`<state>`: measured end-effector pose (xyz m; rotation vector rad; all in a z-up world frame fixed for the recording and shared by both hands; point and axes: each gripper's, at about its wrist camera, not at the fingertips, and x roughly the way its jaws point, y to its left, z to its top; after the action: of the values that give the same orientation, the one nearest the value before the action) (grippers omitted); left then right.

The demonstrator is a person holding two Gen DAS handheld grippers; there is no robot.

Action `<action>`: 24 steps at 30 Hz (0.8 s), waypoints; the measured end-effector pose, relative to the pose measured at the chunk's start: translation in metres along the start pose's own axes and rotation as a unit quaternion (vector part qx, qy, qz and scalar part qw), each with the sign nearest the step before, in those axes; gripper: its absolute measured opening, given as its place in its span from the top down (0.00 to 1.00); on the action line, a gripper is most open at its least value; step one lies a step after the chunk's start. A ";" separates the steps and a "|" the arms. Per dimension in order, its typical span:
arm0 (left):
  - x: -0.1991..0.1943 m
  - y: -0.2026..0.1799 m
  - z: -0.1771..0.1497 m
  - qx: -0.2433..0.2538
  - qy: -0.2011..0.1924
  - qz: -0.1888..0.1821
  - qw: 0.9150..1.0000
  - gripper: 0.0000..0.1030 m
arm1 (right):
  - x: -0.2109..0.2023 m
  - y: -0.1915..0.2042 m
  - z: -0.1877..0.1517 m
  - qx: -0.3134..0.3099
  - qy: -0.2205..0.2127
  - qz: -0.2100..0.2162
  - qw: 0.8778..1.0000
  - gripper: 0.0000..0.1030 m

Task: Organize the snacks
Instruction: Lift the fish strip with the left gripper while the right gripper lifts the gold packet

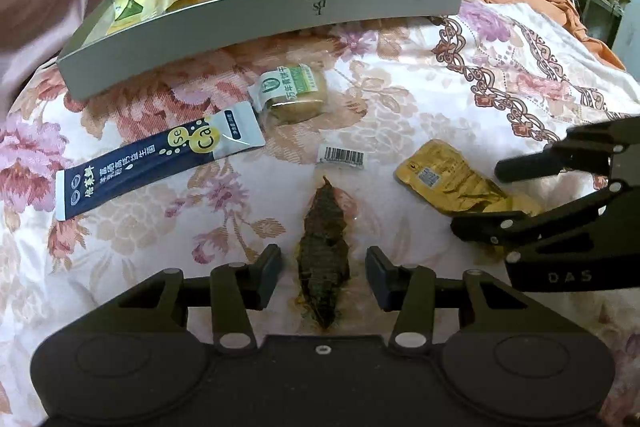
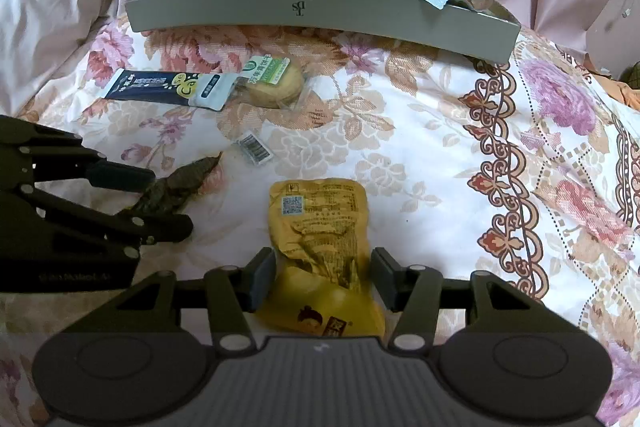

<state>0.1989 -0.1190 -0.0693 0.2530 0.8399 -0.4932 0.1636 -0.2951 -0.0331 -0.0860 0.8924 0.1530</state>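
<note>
While a shallow grey cardboard tray (image 1: 256,23) at the far edge of the flowered bedspread (image 1: 460,99) already holds yellow wafer packs and bright red and yellow wrappers, four snacks still lie loose in front of it, so the sorting looks partly done. A dark, leaf-wrapped snack in clear film (image 1: 323,255) lies between the narrowed, not yet touching jaws of the left gripper (image 1: 323,273). Beside it, the right gripper (image 2: 323,277) straddles a crinkled golden foil pouch (image 2: 320,227), pads close but apparently not pressing. Nearer the tray lie a navy stick sachet (image 1: 156,159) and a clear-wrapped round biscuit (image 1: 294,97).
</note>
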 end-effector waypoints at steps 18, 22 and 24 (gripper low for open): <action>-0.002 0.002 -0.002 -0.026 -0.006 0.015 1.000 0.53 | 0.003 0.001 -0.005 -0.014 -0.006 0.014 1.000 0.46; -0.004 0.000 -0.003 -0.033 -0.011 0.025 0.999 0.53 | 0.004 0.003 -0.007 -0.008 -0.022 0.007 1.000 0.48; -0.006 -0.001 -0.003 -0.036 -0.017 0.031 0.999 0.53 | 0.003 0.003 -0.007 -0.005 -0.028 0.005 1.000 0.50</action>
<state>0.1929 -0.1163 -0.0665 0.2030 0.8134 -0.4074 0.1596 -0.2925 -0.0400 -0.0852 0.8356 0.1690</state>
